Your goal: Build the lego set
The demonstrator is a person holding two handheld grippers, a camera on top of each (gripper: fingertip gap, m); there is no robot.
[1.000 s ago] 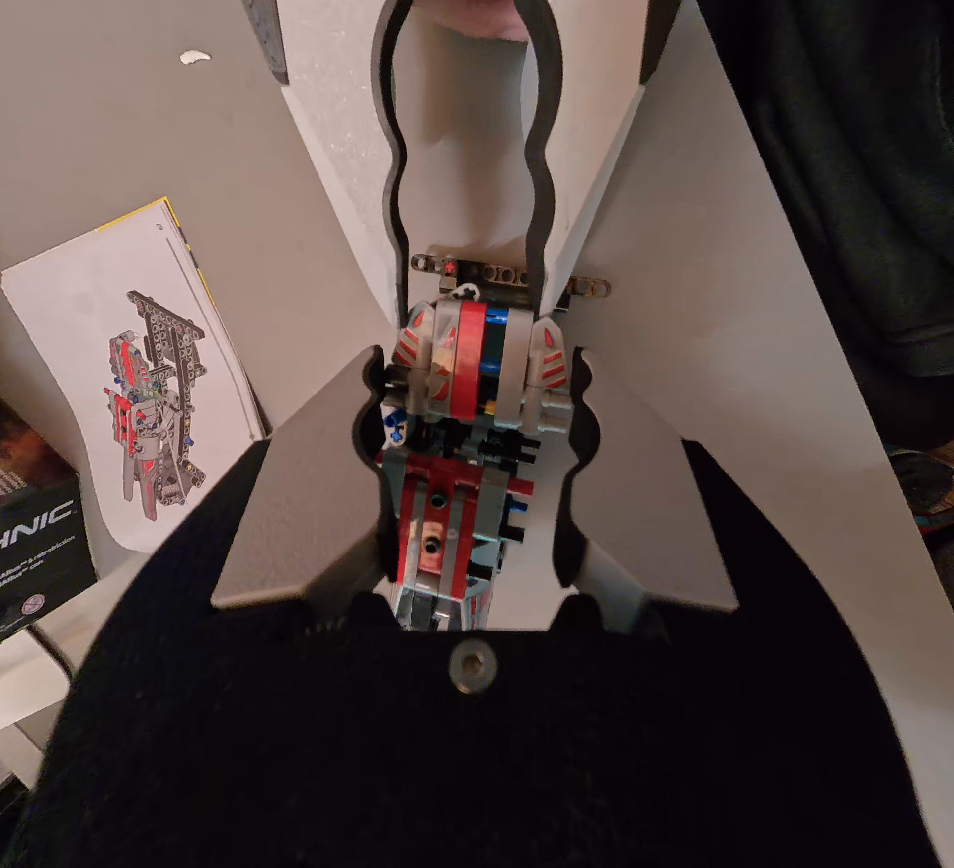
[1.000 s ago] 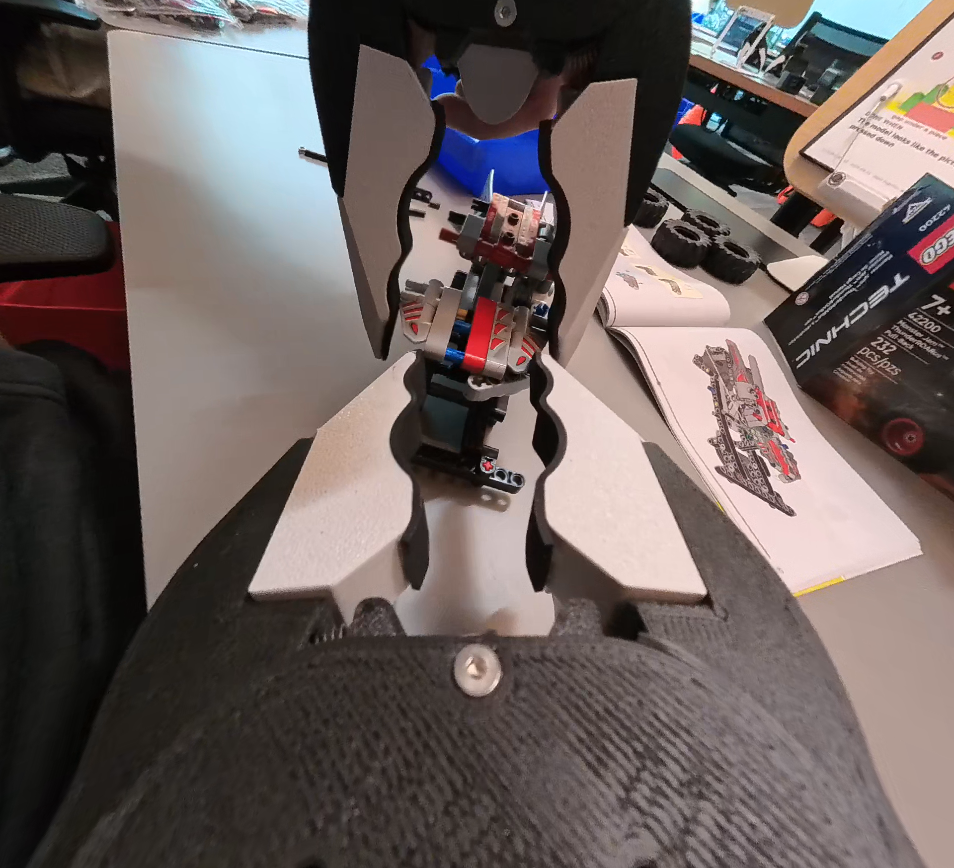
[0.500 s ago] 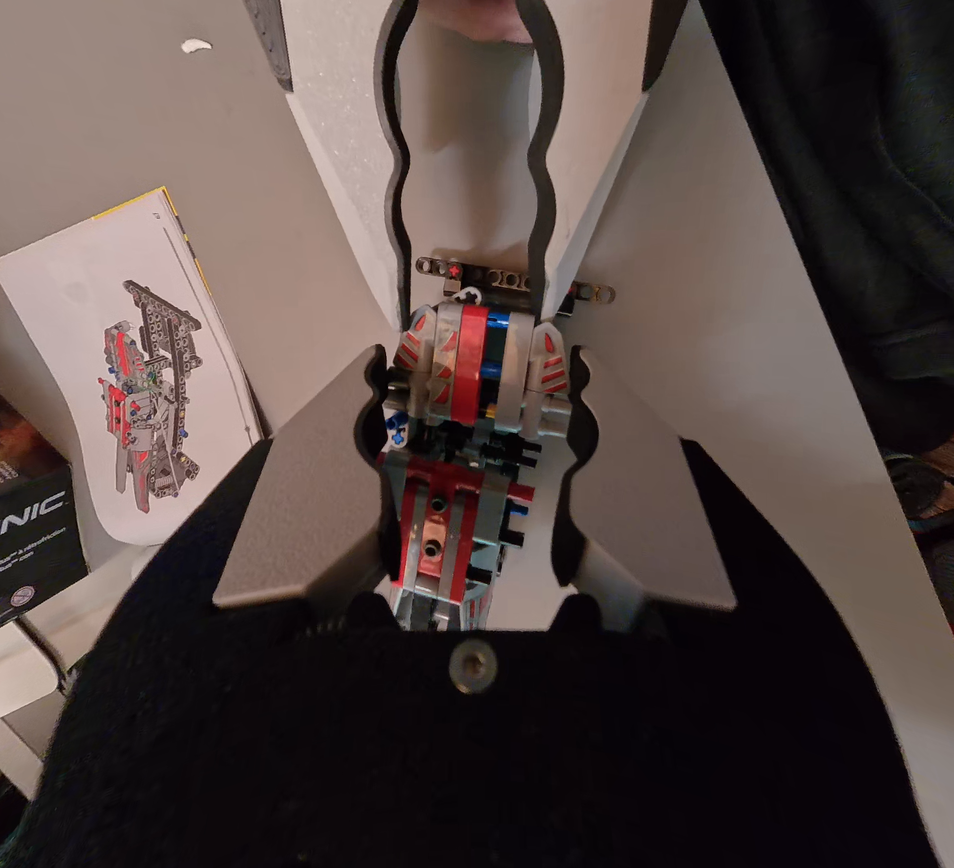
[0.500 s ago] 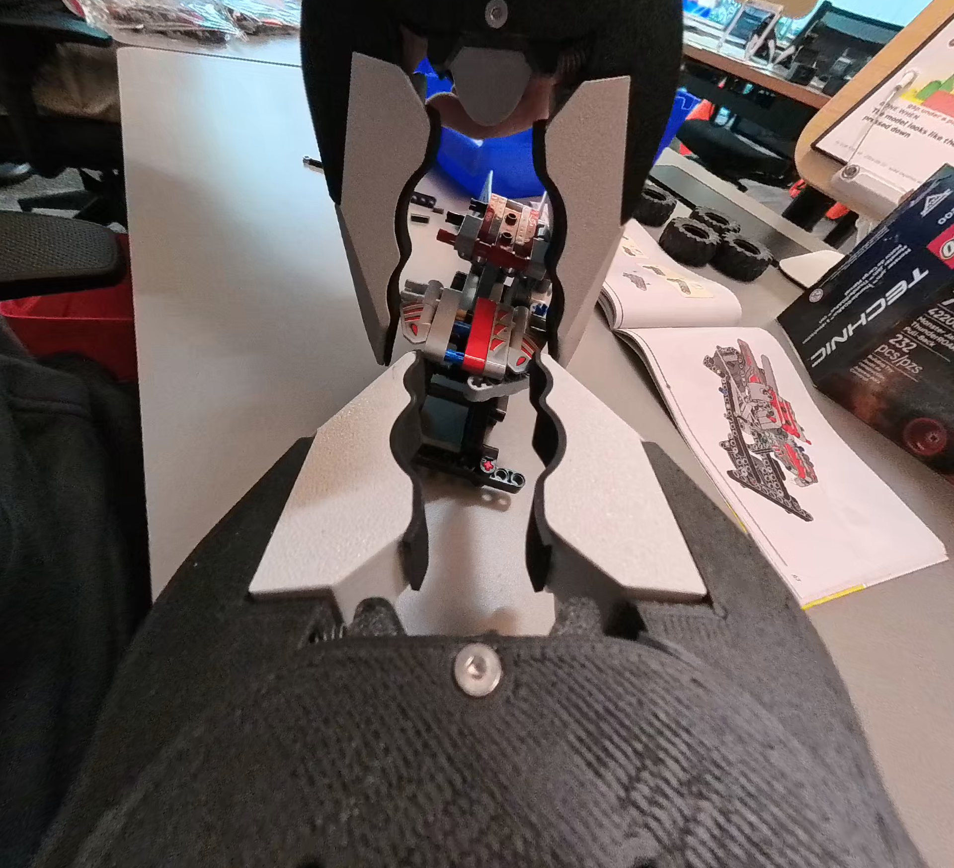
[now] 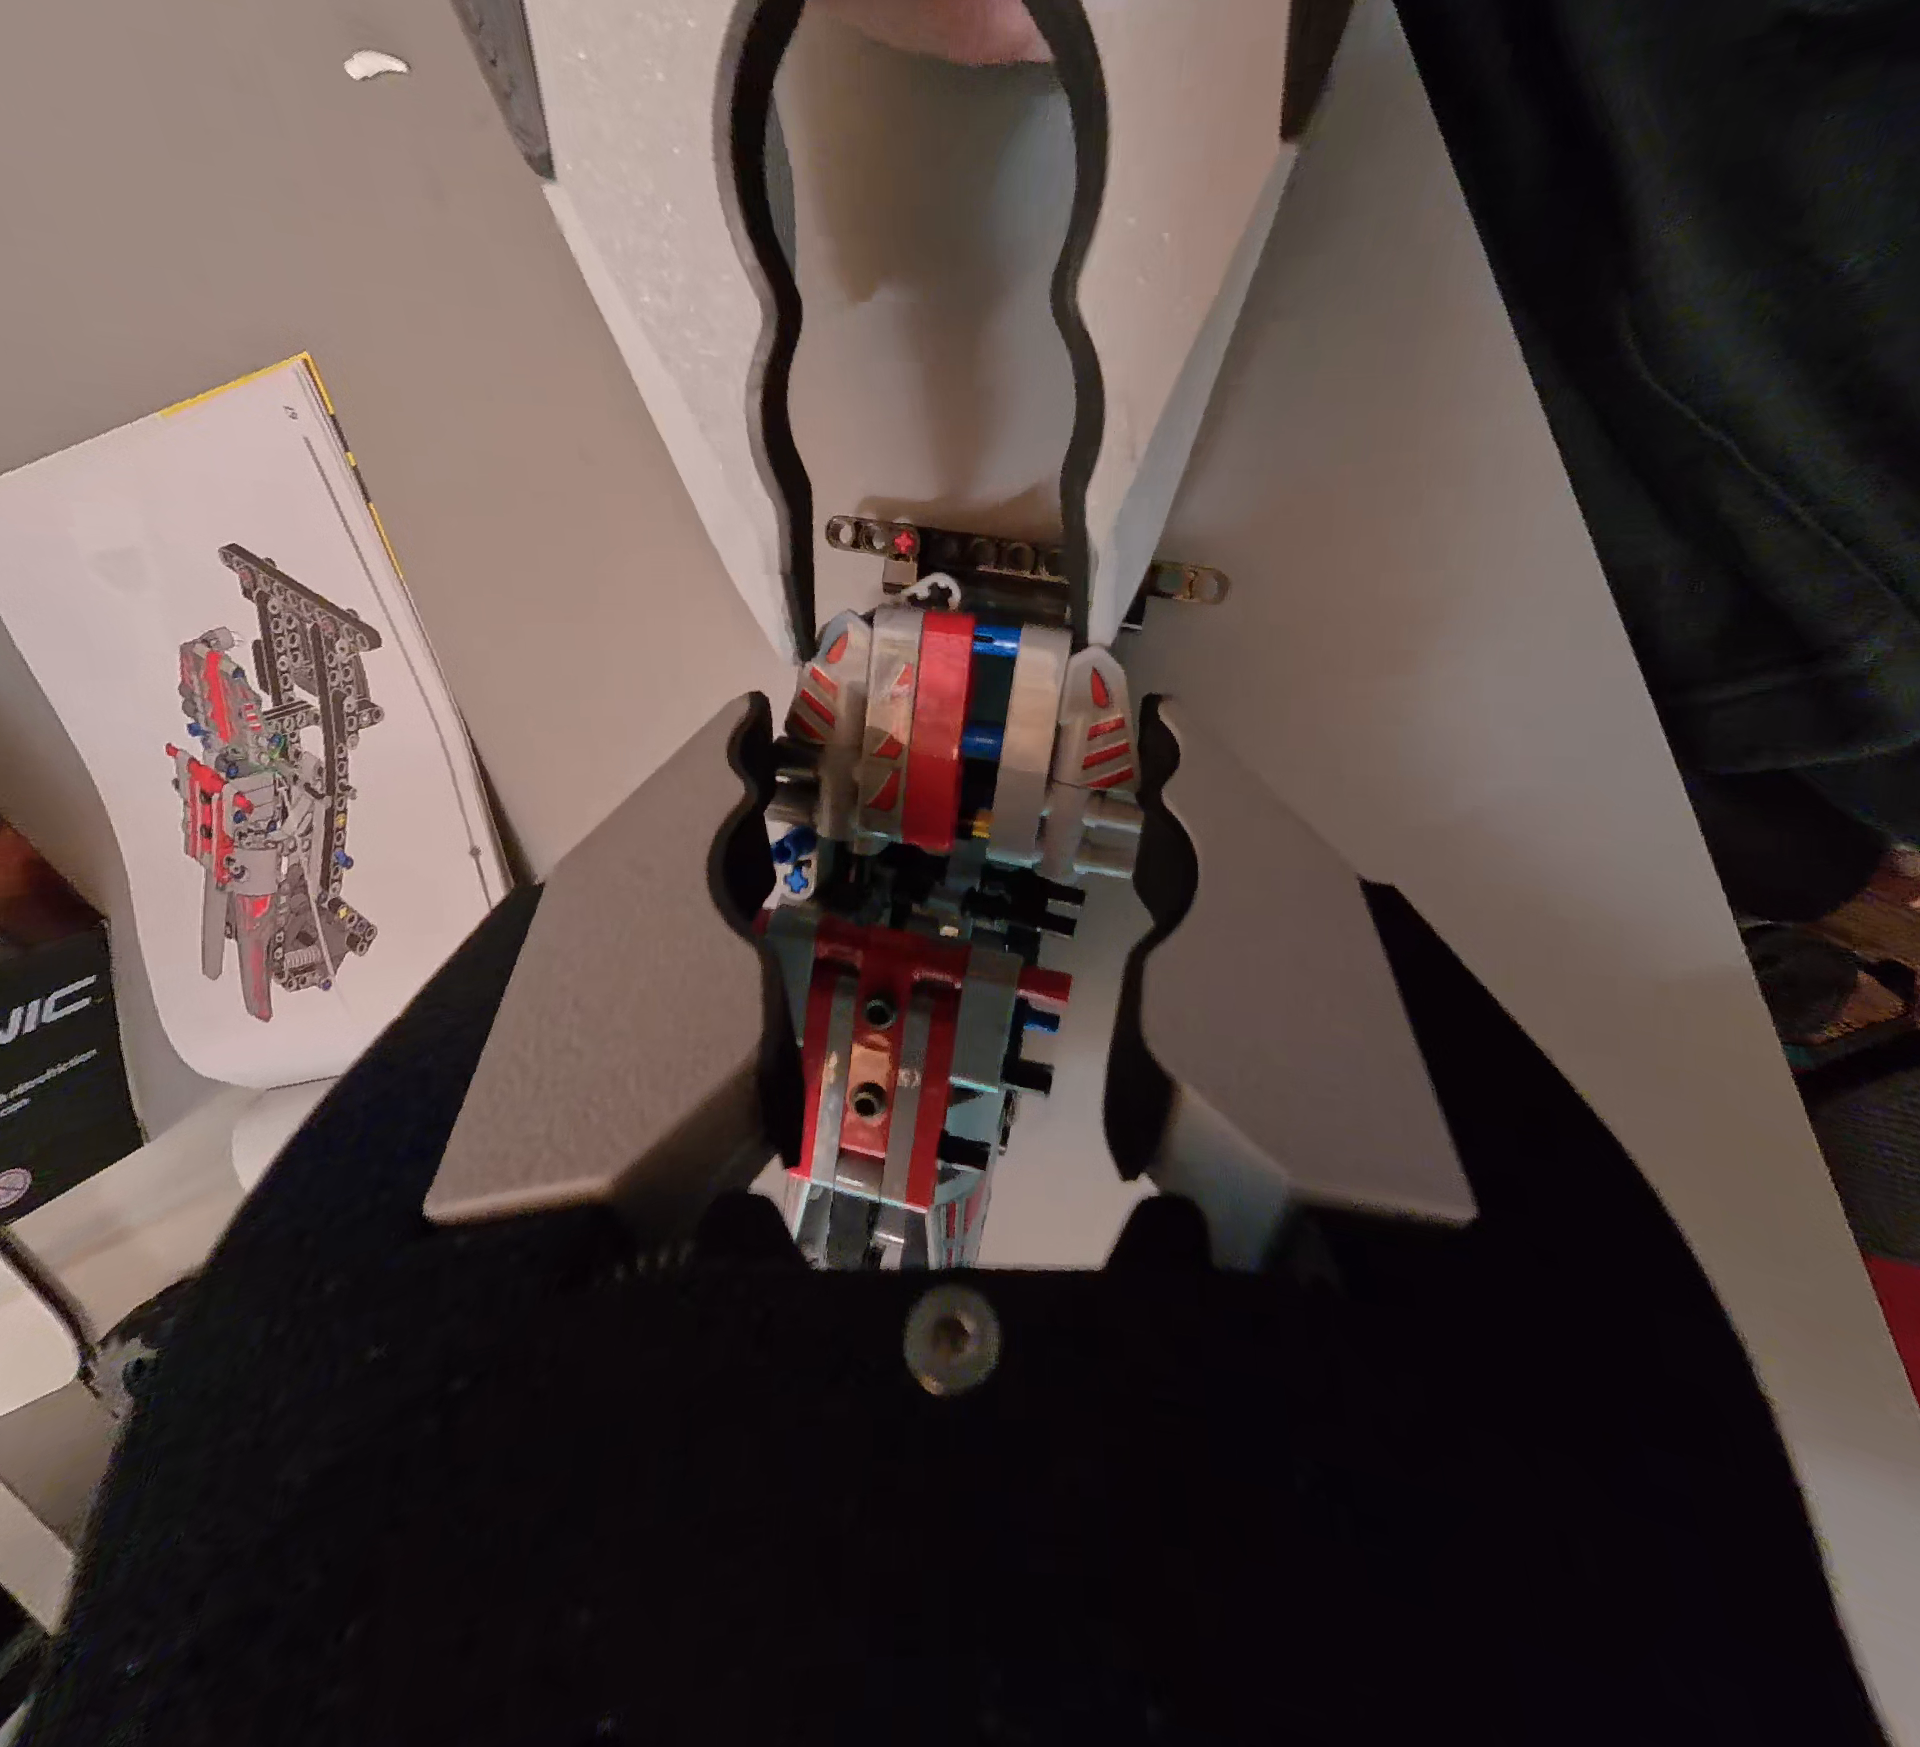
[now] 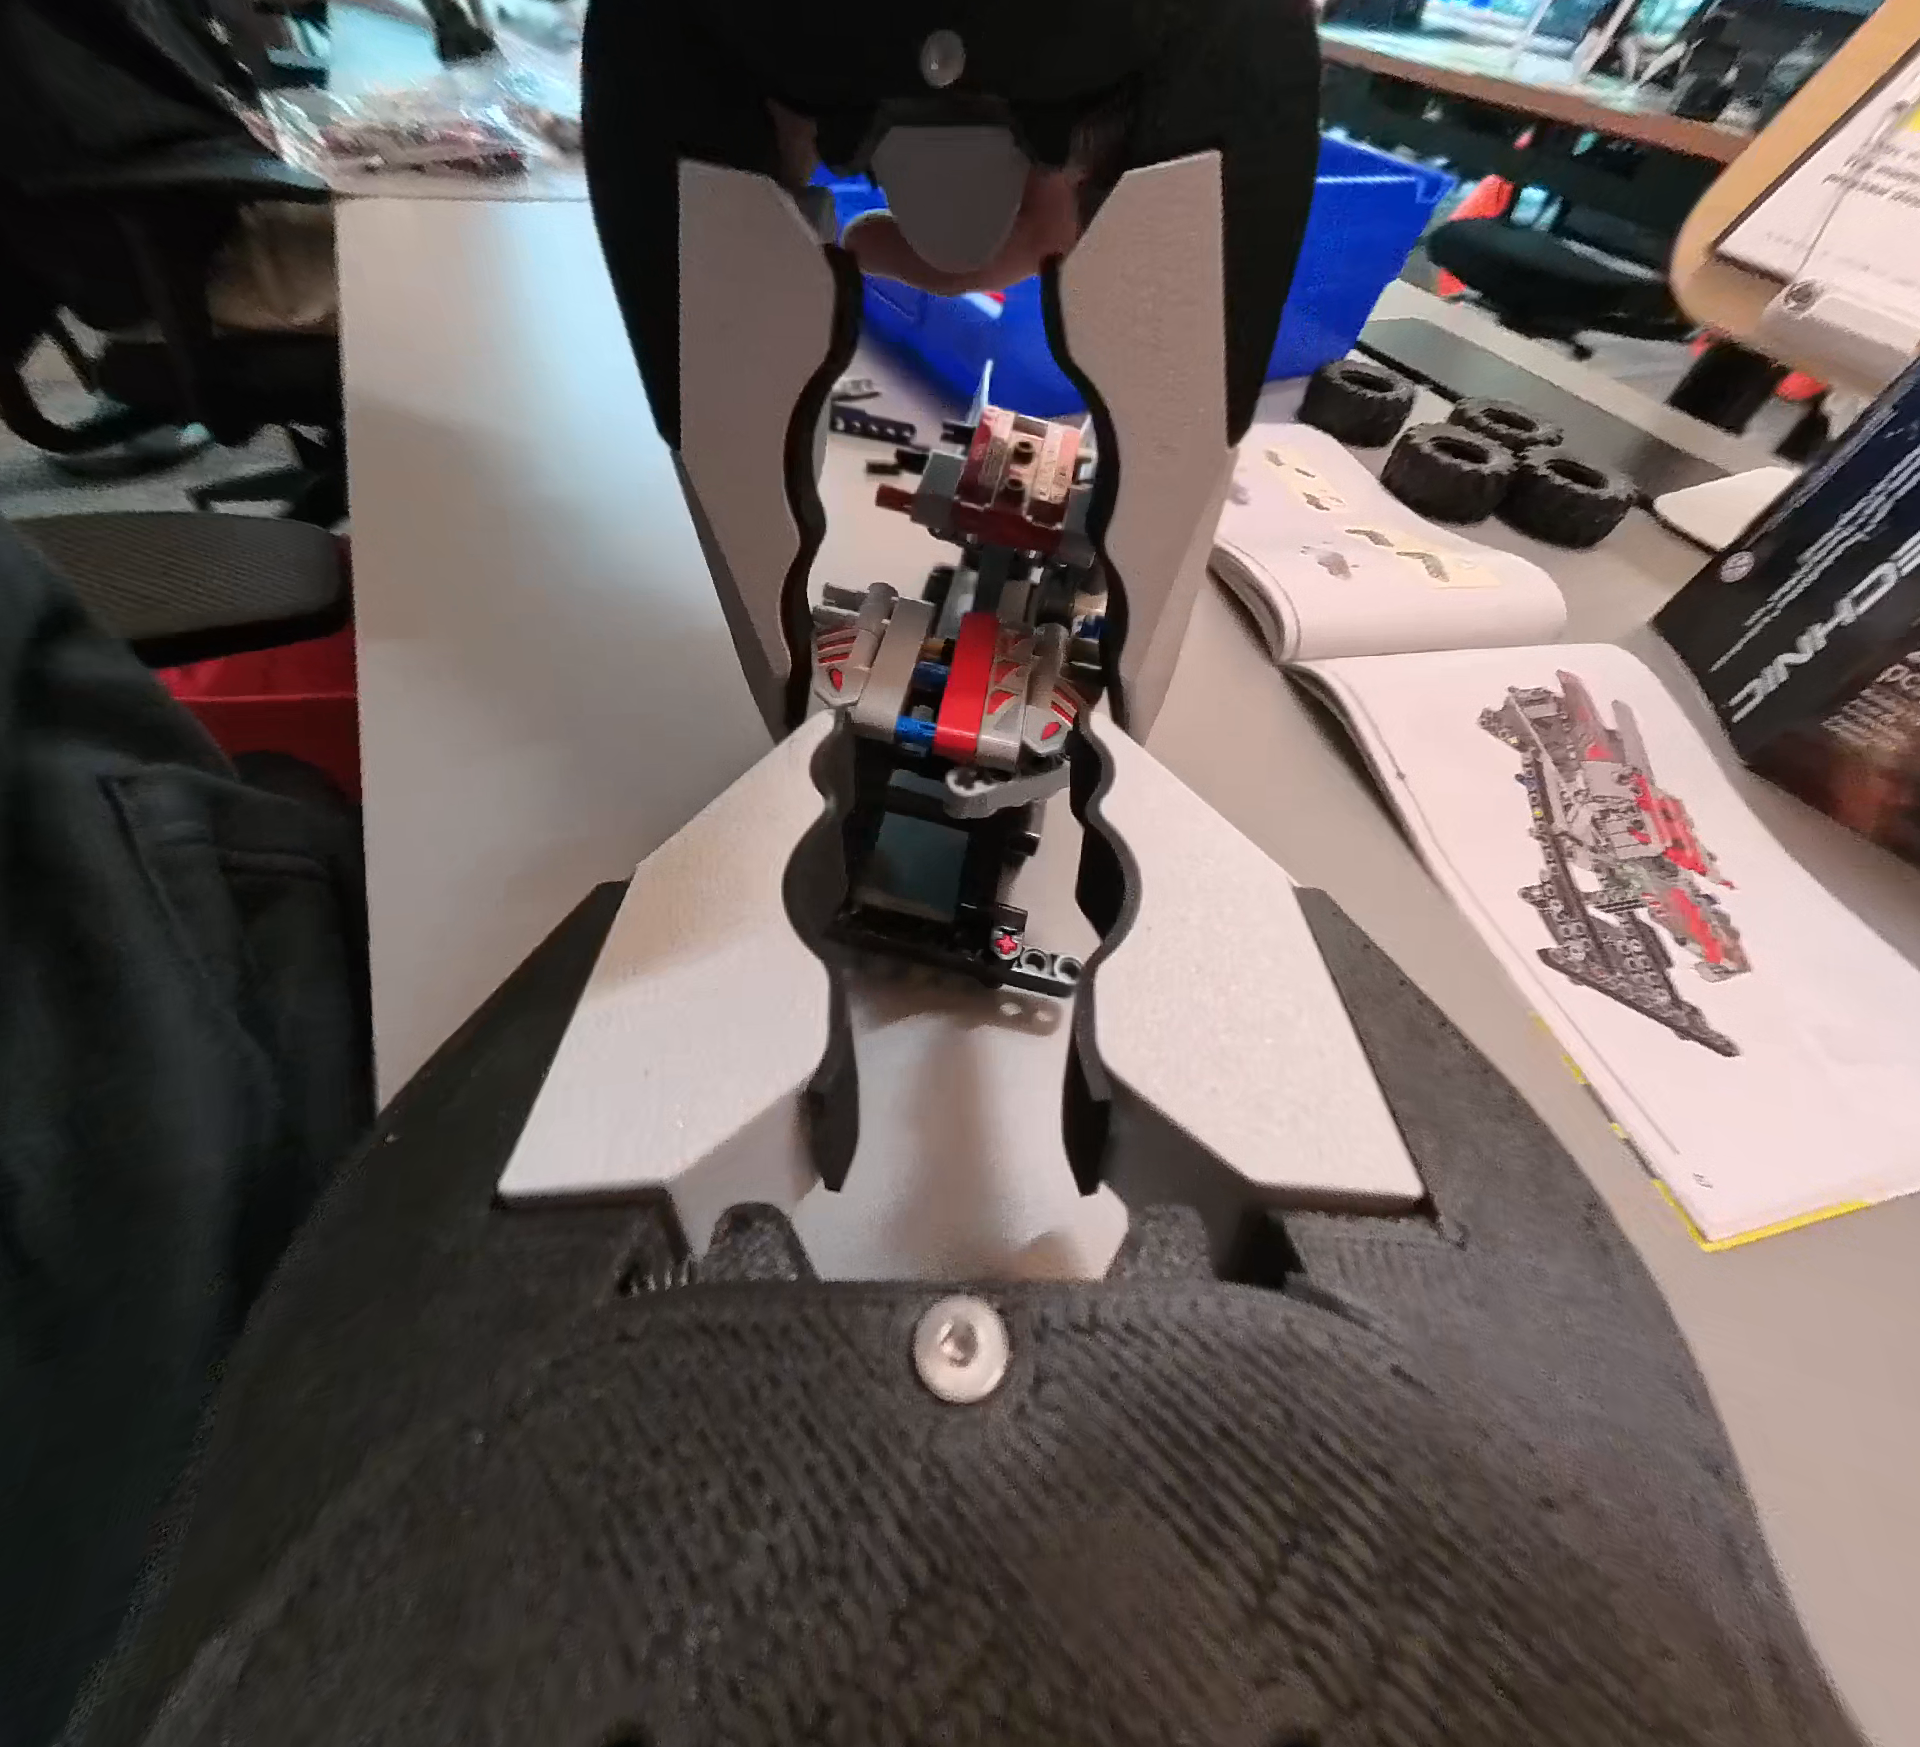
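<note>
As before, both tongs [image 5: 951, 741] [image 6: 961, 752] clamp model [image 5: 940, 741]; booklet [image 5: 208, 721] shifted slightly.

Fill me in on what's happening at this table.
A person is building a Lego model with two handheld grippers. The left gripper and the right gripper face each other and both close on the half-built red and grey model, holding it between them over the grey table. An open instruction booklet, four black tyres and the set's box lie to the side, untouched.
</note>
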